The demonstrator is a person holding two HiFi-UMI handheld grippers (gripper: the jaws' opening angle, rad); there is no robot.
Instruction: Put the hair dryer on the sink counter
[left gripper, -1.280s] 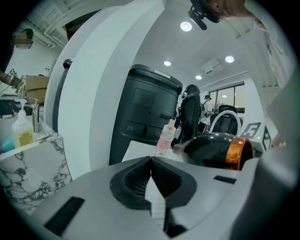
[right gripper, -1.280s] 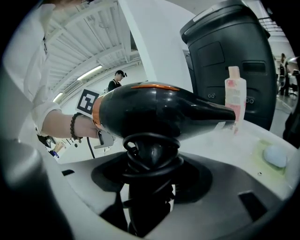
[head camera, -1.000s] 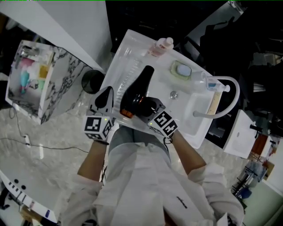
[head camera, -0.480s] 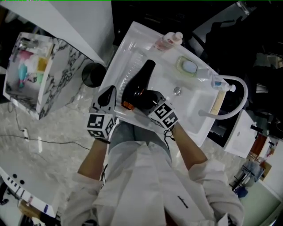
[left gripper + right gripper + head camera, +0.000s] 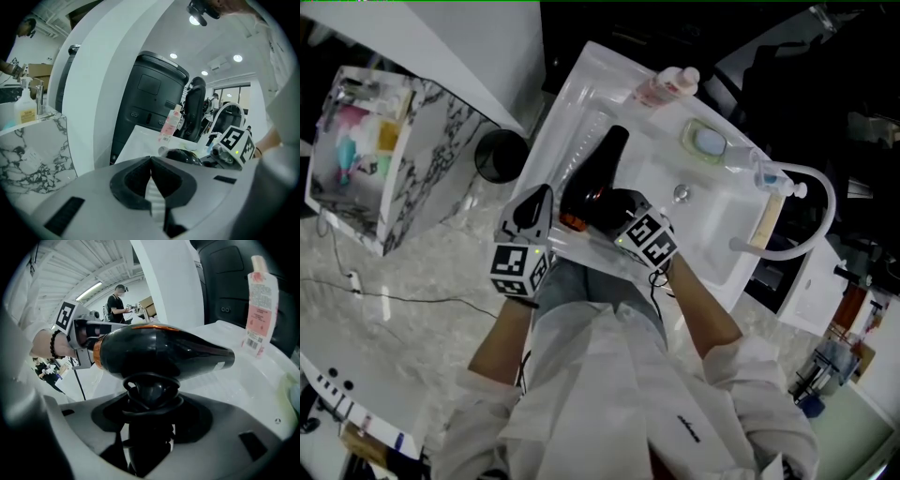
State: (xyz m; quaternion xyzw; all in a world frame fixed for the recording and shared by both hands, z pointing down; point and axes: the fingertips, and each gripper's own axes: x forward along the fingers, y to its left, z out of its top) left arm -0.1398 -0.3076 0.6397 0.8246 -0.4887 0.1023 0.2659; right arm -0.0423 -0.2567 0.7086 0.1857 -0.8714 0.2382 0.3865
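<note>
White sink bench [image 5: 572, 94]: hair dryer [image 5: 595, 178] hanging over its bare left strip.
The right gripper's [image 5: 609, 211] fingers [image 5: 225, 423] are pinching its cord-wrapped handle; the barrel is running near edge to far, nozzle aiming at the pink bottle [image 5: 664, 86]. Basin [image 5: 712, 220] lying right; left gripper [image 5: 539, 199], fingers [image 5: 103, 197] pressed together, hovering at the near edge.

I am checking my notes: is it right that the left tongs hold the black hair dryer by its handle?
Not quite: the right tongs hold the black hair dryer by its handle, as the right gripper view shows; the left tongs are shut and empty.
</note>
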